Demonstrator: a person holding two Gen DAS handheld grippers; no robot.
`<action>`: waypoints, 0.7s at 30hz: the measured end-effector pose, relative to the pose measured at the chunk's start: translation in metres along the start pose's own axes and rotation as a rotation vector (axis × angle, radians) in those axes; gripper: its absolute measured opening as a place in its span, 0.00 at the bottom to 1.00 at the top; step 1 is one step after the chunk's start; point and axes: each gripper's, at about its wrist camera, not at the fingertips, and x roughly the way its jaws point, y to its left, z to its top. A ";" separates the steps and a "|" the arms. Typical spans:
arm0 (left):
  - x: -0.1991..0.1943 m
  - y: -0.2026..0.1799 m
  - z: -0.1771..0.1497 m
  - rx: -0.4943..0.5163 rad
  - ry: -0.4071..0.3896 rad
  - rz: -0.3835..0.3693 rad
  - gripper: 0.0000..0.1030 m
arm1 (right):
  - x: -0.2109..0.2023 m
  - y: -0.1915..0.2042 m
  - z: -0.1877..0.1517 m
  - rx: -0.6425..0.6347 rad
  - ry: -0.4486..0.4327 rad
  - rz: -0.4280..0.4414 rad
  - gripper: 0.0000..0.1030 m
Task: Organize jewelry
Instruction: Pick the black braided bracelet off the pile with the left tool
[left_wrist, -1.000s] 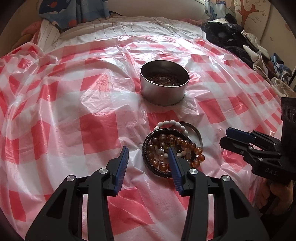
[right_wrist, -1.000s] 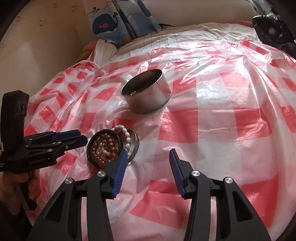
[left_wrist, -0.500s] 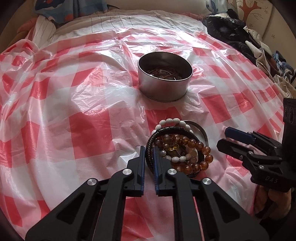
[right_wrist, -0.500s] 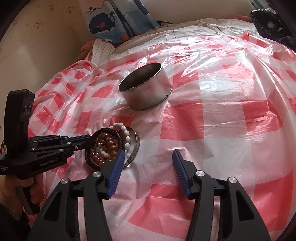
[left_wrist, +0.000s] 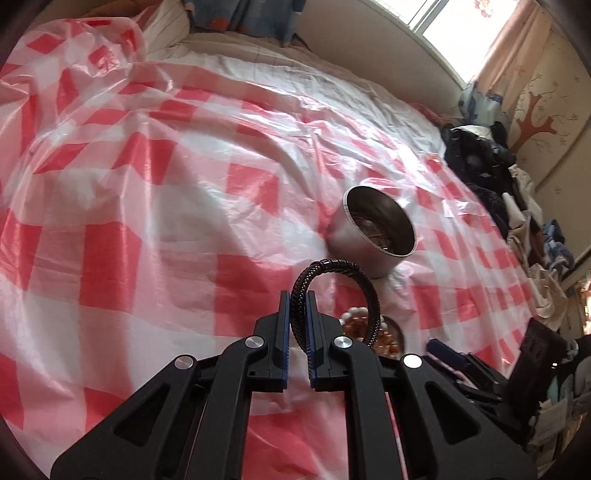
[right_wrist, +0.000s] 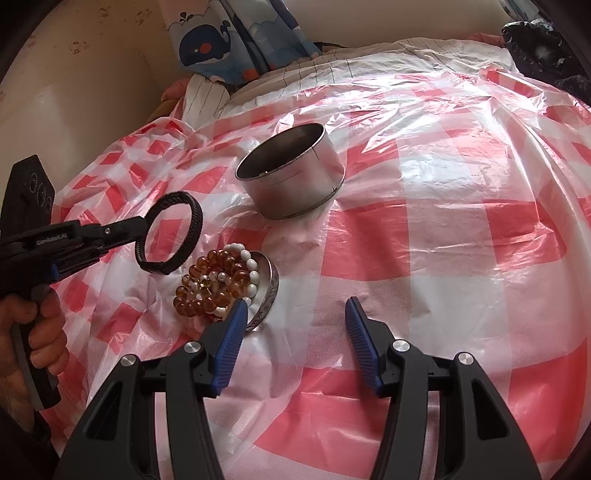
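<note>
A: What is the left hand-held gripper (left_wrist: 296, 325) doing?

B: It is squeezed tight on the black braided bracelet (left_wrist: 334, 291). The bracelet hangs in the air, above the pile and near the round metal tin (right_wrist: 291, 177).

A: What could go wrong?

B: The pads pinch only 1 thin bit of the ring. If the hand swings fast, the bracelet could twist and slip out. It could land on the shiny red and white plastic sheet (right_wrist: 461, 229) on the bed and not in the tin. The ring could also bump the tin's rim and tip it on the soft bed.

A: And the right hand-held gripper (right_wrist: 293, 321)?

B: Its jaws stand about half open with nothing in them. 1 blue finger (right_wrist: 231, 341) is just beside the silver bangle (right_wrist: 271, 291) and the amber bead bracelet (right_wrist: 210, 282), so a small nudge could scatter them.

A: What is different from 1 second ago?

B: Back then the left jaws were open and the black bracelet lay around the beads. Now it is lifted off. The white bead bracelet (right_wrist: 249, 269) and the others stay in the pile.
</note>
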 end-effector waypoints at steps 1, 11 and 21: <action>0.002 0.002 0.000 -0.009 0.008 0.003 0.07 | -0.001 0.003 0.000 -0.010 -0.007 0.006 0.52; 0.020 0.011 -0.003 0.031 0.043 0.133 0.14 | 0.022 0.042 0.015 -0.127 0.019 0.093 0.48; 0.018 -0.011 -0.005 0.171 -0.015 0.235 0.34 | 0.037 0.039 0.014 -0.119 0.072 0.094 0.12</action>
